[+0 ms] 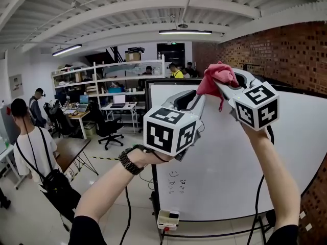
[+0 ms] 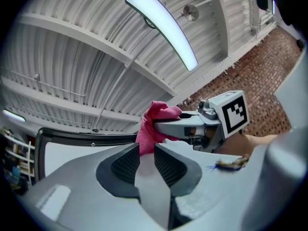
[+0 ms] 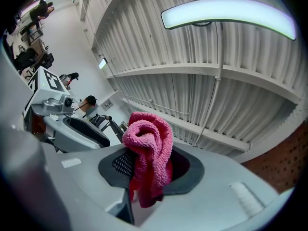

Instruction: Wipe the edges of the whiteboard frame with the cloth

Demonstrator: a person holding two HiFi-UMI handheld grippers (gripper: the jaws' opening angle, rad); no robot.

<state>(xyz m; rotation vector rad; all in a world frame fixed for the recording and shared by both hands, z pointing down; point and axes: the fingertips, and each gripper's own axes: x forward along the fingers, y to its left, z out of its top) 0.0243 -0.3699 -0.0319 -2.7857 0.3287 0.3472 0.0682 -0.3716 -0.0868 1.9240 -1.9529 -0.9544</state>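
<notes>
R gripper (image 3: 147, 170) is pinching cloth (image 3: 149, 146) between jaws. L gripper (image 2: 146, 150) jaws are sitting slightly apart, empty, cloth just past tips. Frame (image 1: 163, 81) top edge near jaws; prob. needs firm, even pressure.

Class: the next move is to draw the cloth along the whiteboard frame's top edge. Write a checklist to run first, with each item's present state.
1. Cloth clamped in the right gripper: ok.
2. Enough cloth sticks out past that gripper to wipe with: ok.
3. Cloth touches the frame at its top edge: cannot tell.
4. Left gripper open and empty: ok.
5. Left gripper out of the cloth's way: not ok, it sits close beside the cloth.
</notes>
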